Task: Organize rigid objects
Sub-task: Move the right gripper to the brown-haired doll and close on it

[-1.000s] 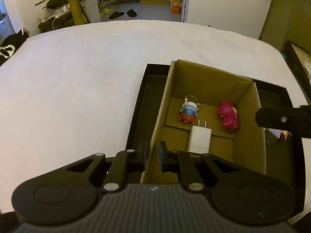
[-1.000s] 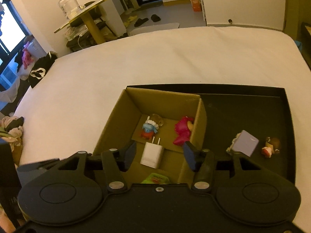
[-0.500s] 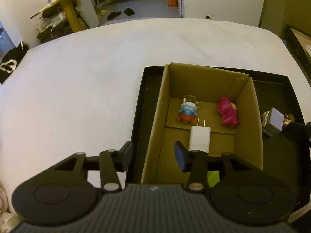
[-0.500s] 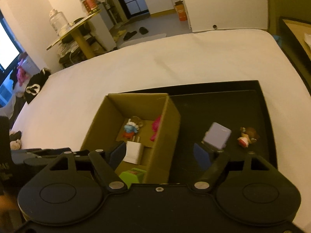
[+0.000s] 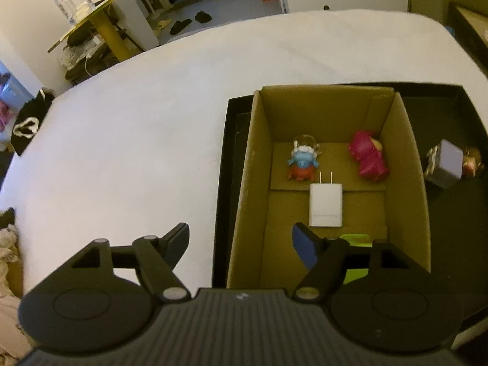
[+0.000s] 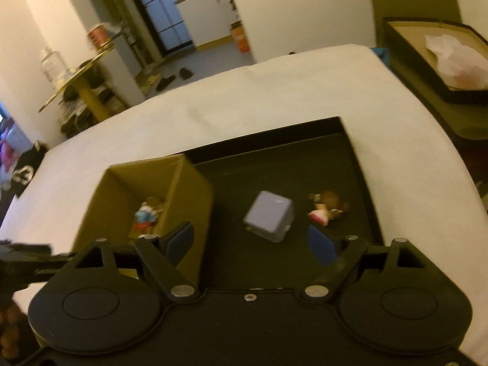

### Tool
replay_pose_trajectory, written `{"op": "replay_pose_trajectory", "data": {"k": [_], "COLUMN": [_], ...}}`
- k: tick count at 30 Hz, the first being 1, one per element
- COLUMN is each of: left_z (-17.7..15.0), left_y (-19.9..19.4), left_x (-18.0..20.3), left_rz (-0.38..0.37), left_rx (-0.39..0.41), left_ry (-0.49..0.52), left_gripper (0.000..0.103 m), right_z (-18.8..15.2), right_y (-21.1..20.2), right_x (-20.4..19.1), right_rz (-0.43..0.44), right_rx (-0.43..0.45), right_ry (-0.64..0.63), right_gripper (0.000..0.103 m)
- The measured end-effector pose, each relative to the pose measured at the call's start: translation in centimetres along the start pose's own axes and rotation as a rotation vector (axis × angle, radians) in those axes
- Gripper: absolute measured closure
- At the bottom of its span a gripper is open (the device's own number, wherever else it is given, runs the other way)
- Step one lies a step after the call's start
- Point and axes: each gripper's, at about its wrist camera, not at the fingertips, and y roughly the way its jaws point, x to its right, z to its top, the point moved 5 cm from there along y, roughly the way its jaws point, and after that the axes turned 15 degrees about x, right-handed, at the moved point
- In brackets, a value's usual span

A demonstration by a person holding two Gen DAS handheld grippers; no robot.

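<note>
Left wrist view: the left gripper [image 5: 241, 238] is hanging with its jaws spread wide, having just been opening, and nothing is lying between the pads; its left finger is showing over the white bed surface [image 5: 137, 128], its right finger over the near end of the cardboard box [image 5: 244, 189]. The box is sitting at the left end of the black tray [image 5: 222, 164] and is holding a white charger [image 5: 325, 205] at its middle, a blue and red figurine [image 5: 302, 162] and a pink figurine [image 5: 369, 156] toward its far wall, and a green object [image 5: 355, 239] at its near edge. Outside the box, on the tray floor, a grey cube [image 5: 446, 163] is lying just beside a small brown figurine [image 5: 471, 161]. Right wrist view (blurred): the right gripper [image 6: 254, 242] is also gaping, its jaws having just been widening, gripping nothing. The grey cube [image 6: 270, 216] is resting on the tray [image 6: 350, 164] just beyond the fingertips, untouched, with the brown figurine [image 6: 326, 209] to its right and the box [image 6: 189, 189] to its left.
</note>
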Motion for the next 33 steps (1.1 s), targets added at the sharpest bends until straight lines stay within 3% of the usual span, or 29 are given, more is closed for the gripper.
{"op": "replay_pose_trajectory", "data": {"k": [7,17,22,33], "left_z": [0.0,0.2,0.7,0.9], "left_y": [-0.1,2.4,3.1,3.8], "left_x": [1.1,1.5,1.6,1.5], "left_rz": [0.021,0.062,0.071,0.085], "left_rx": [0.059,0.033,0.018,0.000], "left_ry": [0.109,0.126,0.107,0.114], "left_gripper": [0.027,0.027,0.027,0.027], "right_z": [-1.4,-1.8,-2.5,-2.2], "right_y": [2.1,4.2,5.3,7.5], "right_x": [3.7,5.4,5.9,5.4], "right_rz": [-0.085,-0.147,-0.184,-0.157], "right_rx": [0.091,0.124,0.109,0.129], "right_ry": [0.112,0.128,0.108,0.127], "right_gripper": [0.022,0.023,0.028,0.034]}}
